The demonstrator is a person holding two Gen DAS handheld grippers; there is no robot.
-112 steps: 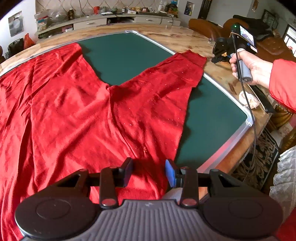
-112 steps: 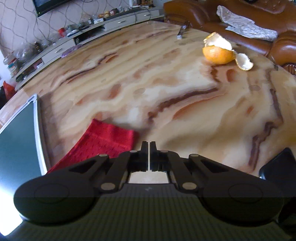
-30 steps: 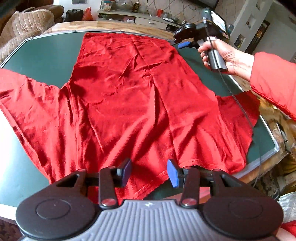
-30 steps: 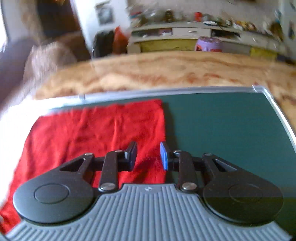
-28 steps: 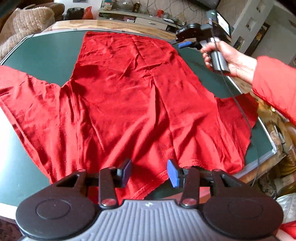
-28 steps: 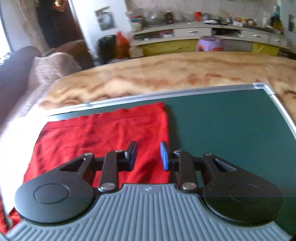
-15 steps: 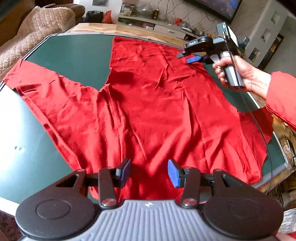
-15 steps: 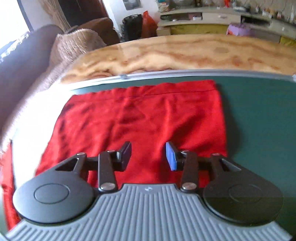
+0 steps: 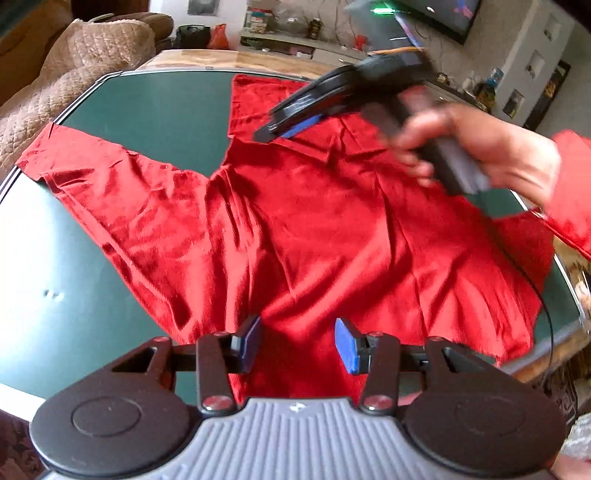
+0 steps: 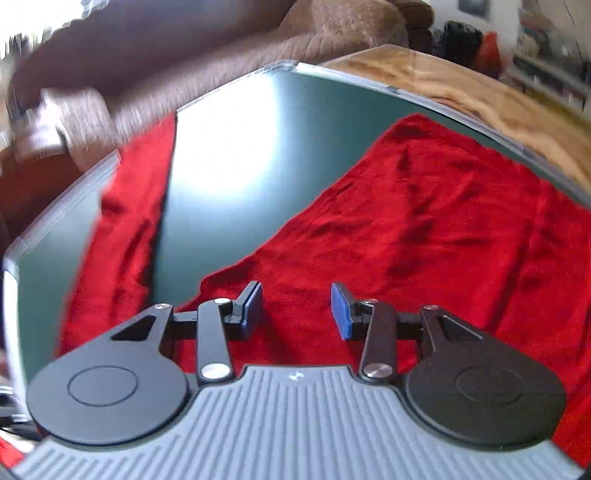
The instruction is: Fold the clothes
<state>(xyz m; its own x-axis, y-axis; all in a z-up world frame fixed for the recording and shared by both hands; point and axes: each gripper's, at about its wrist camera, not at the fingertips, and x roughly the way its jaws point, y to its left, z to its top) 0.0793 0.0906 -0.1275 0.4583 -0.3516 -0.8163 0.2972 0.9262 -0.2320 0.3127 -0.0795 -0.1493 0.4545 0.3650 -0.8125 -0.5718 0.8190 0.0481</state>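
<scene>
Now | red garment (image 9: 314,229) spread on green mat (image 9: 155,103); left hand-held gripper (image 9: 298,341) spread | right hand-held gripper (image 10: 296,308) spread

A home living room: a brown quilted sofa (image 9: 92,62) stands beside the marble-patterned table (image 10: 480,92), a TV (image 9: 439,14) hangs on the wall above a long low cabinet (image 9: 295,40) cluttered with jars and bottles, and framed pictures (image 9: 515,103) sit nearby.

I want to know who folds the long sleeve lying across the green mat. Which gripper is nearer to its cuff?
Right, probably. The right gripper hangs open over the garment's body beside that sleeve; the left gripper is open at the opposite hem, farther from the cuff.
</scene>
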